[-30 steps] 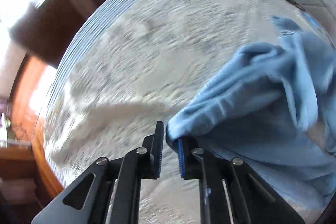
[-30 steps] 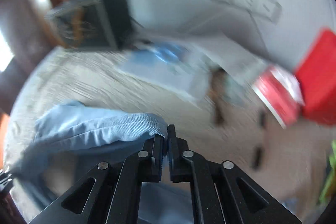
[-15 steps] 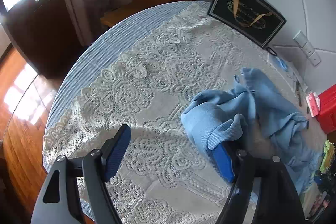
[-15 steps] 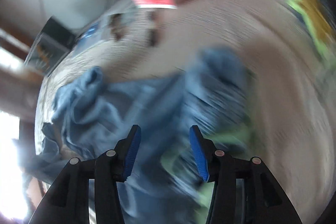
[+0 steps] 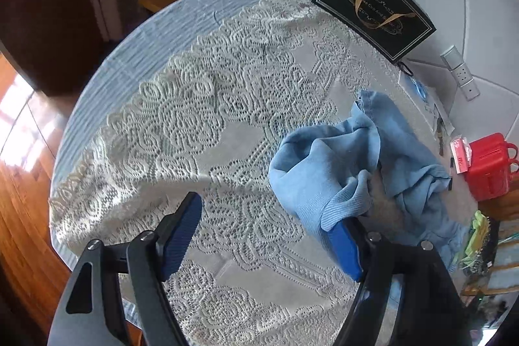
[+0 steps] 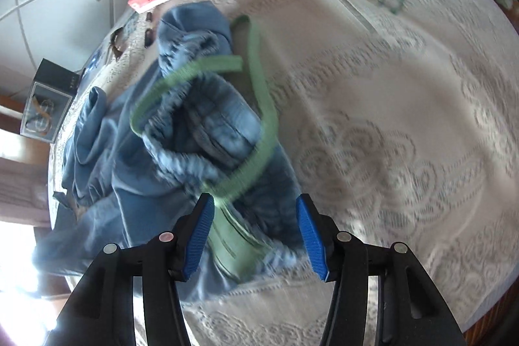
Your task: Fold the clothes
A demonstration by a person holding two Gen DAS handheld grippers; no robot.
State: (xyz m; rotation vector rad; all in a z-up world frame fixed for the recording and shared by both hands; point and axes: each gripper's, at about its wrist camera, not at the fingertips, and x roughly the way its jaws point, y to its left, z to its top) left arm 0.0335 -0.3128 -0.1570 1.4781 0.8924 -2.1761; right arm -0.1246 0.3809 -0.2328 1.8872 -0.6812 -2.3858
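Left wrist view: the left gripper (image 5: 264, 235) tilts steeply down over the lace tablecloth (image 5: 194, 125), its jaws having just opened wide and let go of the cuff they pinched a second ago. One blue garment (image 5: 353, 164) lies crumpled, its cuff draped over the right pad.

Right wrist view: the right gripper (image 6: 256, 237), jaws just opened halfway, hangs over the garment's waistband and green drawstring (image 6: 259, 106), gripping nothing.
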